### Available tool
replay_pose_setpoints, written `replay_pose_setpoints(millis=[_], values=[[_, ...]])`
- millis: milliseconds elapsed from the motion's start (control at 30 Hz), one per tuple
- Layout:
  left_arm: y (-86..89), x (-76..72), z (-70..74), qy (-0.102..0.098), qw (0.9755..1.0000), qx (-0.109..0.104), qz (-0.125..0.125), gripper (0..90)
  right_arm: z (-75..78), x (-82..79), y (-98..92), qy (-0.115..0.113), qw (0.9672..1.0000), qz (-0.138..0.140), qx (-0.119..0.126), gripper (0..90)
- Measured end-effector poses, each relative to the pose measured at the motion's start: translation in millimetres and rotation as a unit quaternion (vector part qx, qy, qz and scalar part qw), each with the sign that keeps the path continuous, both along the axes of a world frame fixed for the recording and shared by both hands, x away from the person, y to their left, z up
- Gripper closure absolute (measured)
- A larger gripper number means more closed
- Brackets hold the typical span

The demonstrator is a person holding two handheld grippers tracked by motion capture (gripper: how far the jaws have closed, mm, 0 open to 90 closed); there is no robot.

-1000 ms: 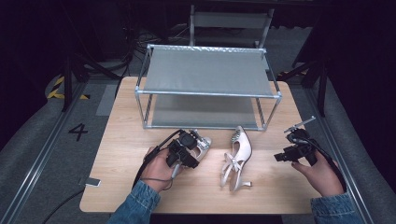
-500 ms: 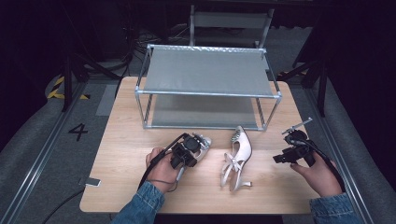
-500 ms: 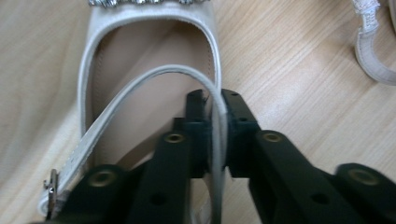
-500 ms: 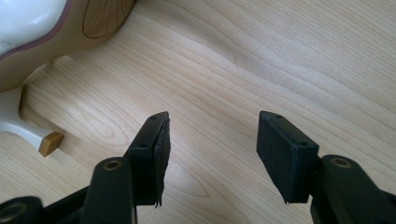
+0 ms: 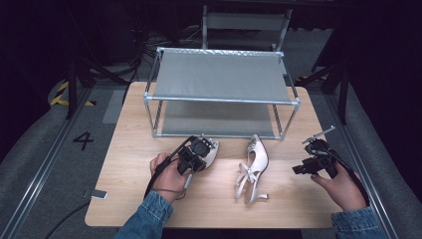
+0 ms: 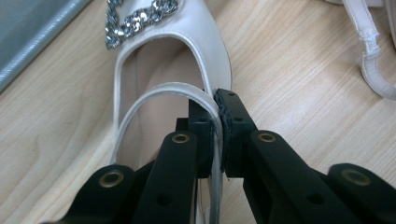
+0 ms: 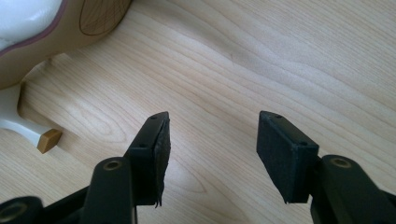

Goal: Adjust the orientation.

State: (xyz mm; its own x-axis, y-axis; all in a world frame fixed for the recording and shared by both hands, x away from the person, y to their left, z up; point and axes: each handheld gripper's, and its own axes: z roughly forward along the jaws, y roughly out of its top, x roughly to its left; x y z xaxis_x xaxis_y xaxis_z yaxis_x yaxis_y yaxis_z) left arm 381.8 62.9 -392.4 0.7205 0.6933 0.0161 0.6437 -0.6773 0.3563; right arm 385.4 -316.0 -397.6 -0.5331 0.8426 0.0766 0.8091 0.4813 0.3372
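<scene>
1. Progress looks early; both pale shoes lie on the bench [image 5: 129, 199] in front of the shoe rack [image 5: 221, 99], whose two grey shelves carry nothing.
2. Left gripper [image 6: 218, 105] has just been closing, and its jaws are now pinched tight on the thin side wall of the near shoe [image 6: 163, 60], beside the heel strap [image 6: 154, 95]; the jewelled toe points away from this gripper toward the rack; in the high view the same gripper [image 5: 199, 154] sits over that shoe [image 5: 211, 149], just in front of the rack's lower shelf.
3. Right gripper [image 7: 212, 135] holds nothing; its jaws stand wide apart over bare wood; in the high view it [image 5: 303, 168] hangs apart from the second shoe [image 5: 253, 167], which lies on its side off to this gripper's left with its heel toward the person.
4. Done, by my reading: the grasp on the first shoe; left: lifting it onto a shelf, then picking up and shelving the second shoe.
</scene>
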Motion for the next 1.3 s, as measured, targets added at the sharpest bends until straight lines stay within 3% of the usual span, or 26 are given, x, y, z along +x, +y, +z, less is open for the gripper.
replay_pose_setpoints(millis=[333, 667, 900, 1100, 1300], values=[[0.5, 12.8, 17.9, -0.025, 0.9997, -0.008, 0.002, 85.2, -5.2, -4.1, -8.0, 0.007, 0.9999, -0.014, -0.001, 45.3], [-6.8, 39.3, 31.0, -0.048, 0.9987, -0.017, 0.006, 85.3, -10.8, -7.9, -13.1, 0.017, 0.9996, -0.021, 0.004, 45.2], [-14.2, 58.1, 26.0, -0.071, 0.9973, -0.013, 0.009, 85.2, -6.3, -16.4, -12.4, 0.014, 0.9997, -0.013, 0.015, 45.0], [-17.7, 73.4, 18.2, -0.087, 0.9958, -0.013, 0.027, 85.2, -4.1, -21.6, -14.6, 0.014, 0.9996, -0.014, 0.02, 44.9], [-20.3, 84.0, 9.4, -0.112, 0.9927, -0.006, 0.043, 85.2, -3.2, -23.9, -15.7, 0.013, 0.9995, -0.014, 0.023, 44.8]])
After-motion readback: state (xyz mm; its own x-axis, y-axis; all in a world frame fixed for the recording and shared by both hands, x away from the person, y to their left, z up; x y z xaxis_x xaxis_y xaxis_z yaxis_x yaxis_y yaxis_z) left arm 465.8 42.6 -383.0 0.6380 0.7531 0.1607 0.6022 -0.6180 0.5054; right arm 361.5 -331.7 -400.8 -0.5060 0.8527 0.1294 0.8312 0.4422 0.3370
